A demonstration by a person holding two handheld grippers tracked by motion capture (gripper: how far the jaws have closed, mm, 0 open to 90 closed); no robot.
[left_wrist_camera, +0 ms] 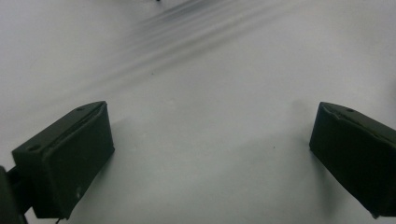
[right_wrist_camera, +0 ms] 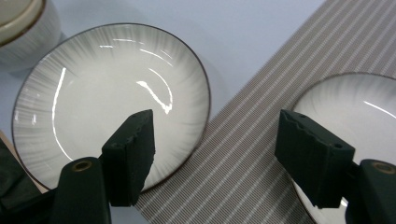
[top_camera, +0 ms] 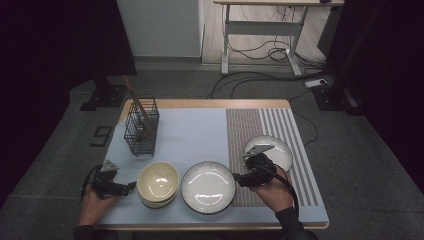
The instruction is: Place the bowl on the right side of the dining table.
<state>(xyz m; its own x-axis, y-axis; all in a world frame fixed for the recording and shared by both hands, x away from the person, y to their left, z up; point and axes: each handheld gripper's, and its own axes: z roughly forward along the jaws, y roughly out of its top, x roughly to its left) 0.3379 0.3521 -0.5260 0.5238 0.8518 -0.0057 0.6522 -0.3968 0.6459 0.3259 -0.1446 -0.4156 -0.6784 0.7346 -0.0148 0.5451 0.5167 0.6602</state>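
Right gripper (right_wrist_camera: 215, 154): jaws wide, nothing between them, hovering over the striped mat between the large round white ribbed plate (right_wrist_camera: 93, 93) and the small white plate (right_wrist_camera: 355, 112). Left gripper (left_wrist_camera: 210, 154): wide, empty, over bare pale cloth beside the cream bowl (top_camera: 158, 182). Black wire basket (top_camera: 141, 131) well apart, rearward.

A grey carpeted floor (top_camera: 190, 82) surrounds the wooden table (top_camera: 210, 103). Beyond it stands a white height-adjustable desk (top_camera: 260, 25), black cables (top_camera: 265, 50) tangled beneath, beside a pale wall panel (top_camera: 160, 27). Dark curtains (top_camera: 45, 50) close both sides; light is dim.
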